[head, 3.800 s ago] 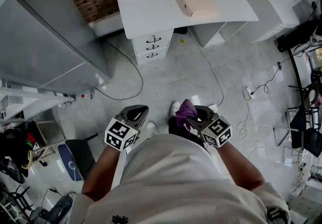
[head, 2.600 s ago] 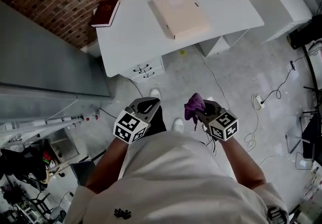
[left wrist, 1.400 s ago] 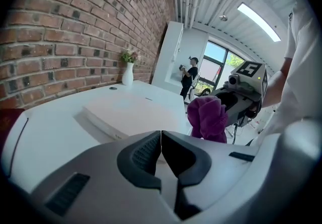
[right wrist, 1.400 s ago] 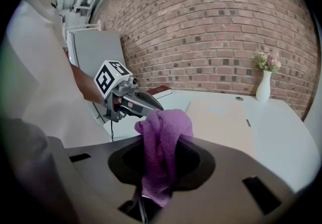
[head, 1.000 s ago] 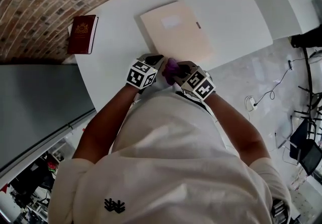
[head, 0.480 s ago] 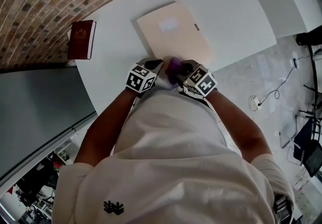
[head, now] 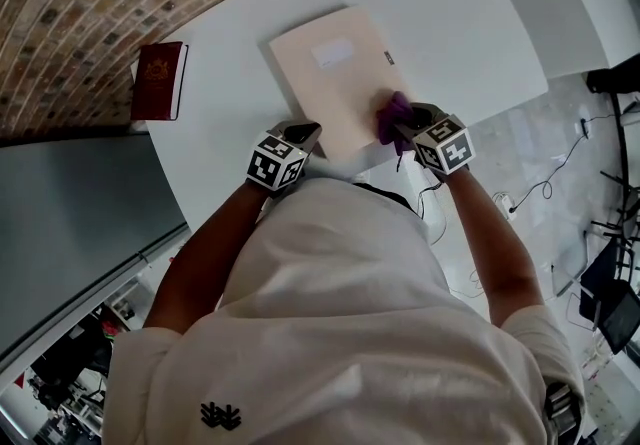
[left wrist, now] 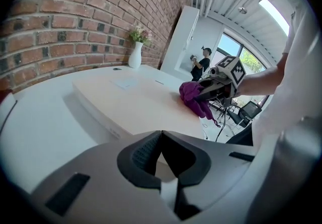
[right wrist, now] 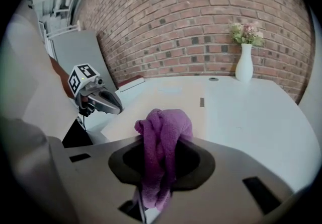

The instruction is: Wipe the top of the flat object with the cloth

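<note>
Now: wipe looks to be starting.
Right gripper (head: 408, 123): pinching cloth (head: 392, 116); just swung right, away from left gripper (head: 300, 133).
Cloth: under right gripper's tips, on flat object (head: 335, 73), near-right corner.
Left gripper: pressed together, empty, unmoved.
Remaining: most of the top.

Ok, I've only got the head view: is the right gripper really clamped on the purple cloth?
Observer: Yes. The right gripper view shows the right gripper shut on the purple cloth, which bunches up between its jaws.
Operator: And the left one, holding anything?
Observer: No. In the left gripper view the left gripper is shut, with nothing between its jaws.
</note>
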A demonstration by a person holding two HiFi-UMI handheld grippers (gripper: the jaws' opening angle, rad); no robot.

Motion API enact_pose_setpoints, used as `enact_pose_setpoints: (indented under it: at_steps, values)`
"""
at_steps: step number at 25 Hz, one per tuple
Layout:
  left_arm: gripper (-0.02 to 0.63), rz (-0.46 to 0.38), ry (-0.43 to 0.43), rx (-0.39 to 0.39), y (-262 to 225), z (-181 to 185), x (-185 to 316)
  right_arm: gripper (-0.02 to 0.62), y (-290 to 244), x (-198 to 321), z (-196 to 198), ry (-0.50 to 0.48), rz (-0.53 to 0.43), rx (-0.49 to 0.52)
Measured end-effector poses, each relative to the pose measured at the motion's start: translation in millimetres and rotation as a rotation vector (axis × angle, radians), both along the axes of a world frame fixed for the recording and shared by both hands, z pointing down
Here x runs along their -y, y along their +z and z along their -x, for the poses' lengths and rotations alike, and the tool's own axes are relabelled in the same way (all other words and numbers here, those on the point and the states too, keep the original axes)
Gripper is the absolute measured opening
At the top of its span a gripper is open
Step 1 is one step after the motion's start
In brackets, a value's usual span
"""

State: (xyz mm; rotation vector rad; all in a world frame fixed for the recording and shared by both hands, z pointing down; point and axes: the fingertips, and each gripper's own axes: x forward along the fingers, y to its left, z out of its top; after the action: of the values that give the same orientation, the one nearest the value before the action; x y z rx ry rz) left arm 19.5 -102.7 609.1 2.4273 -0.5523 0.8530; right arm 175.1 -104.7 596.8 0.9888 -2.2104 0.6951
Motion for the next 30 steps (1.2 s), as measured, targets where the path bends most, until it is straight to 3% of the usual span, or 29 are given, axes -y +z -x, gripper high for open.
enact_pose_setpoints:
  at_steps: [7, 14, 17, 25, 30]
  values:
    - [0.025, -0.003, -0.013, -0.007, 0, 0, 0, 0.115, 2, 17, -44, 0.072, 0.007, -0.066]
    - [0.025, 0.006, -0.012, -0.004, 1, 0, 0, 0.115, -8, 26, -46, 0.097, 0.0, -0.079]
    - [0.025, 0.002, -0.011, -0.002, 1, 0, 1, 0.115, -21, 28, -16, 0.04, -0.02, -0.05]
    - [0.025, -0.01, -0.004, -0.003, 1, 0, 0, 0.115, -31, 25, 111, -0.225, -0.053, 0.027]
    - [0.025, -0.039, 0.022, 0.001, 1, 1, -1, 0.115, -24, 24, 160, -0.293, -0.053, 0.032]
